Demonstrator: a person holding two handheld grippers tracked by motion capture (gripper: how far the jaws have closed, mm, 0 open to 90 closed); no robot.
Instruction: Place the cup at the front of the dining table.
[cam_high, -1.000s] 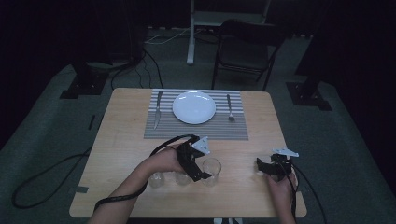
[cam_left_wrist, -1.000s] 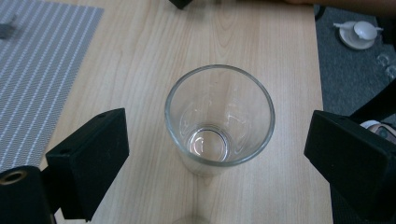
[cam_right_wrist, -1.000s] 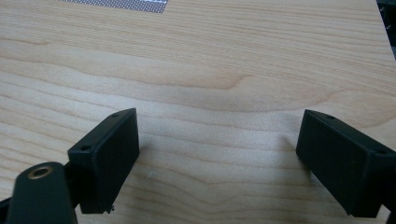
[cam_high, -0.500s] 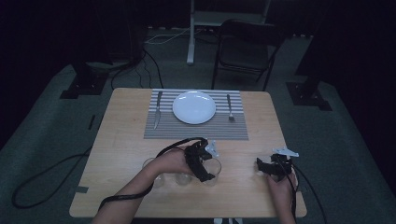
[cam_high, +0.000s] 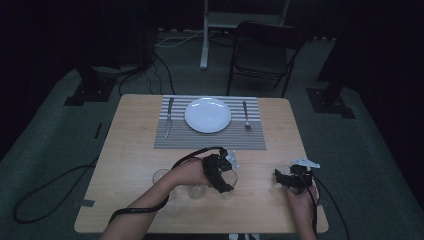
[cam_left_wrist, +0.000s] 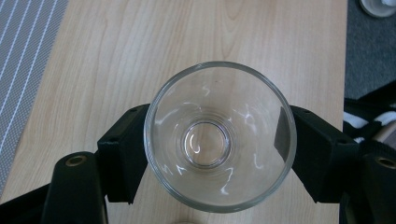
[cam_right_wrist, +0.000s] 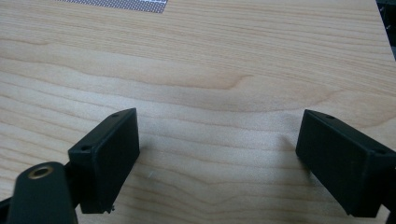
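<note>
At the table's near edge, left gripper clamped around an upright clear glass, right gripper resting agape on bare wood.

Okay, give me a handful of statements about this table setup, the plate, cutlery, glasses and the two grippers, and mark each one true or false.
1. The left gripper has a clear drinking glass between its fingers. True.
2. The right gripper is shut on a spoon. False: its fingers stand wide apart over bare wooden table, with nothing between them.
3. The white plate sits on the striped placemat with a knife on one side and a fork on the other. True.
4. The plate holds food. False: it looks empty.
5. The glass in the left gripper is full of water. False: it looks empty, with its base clearly visible.
</note>
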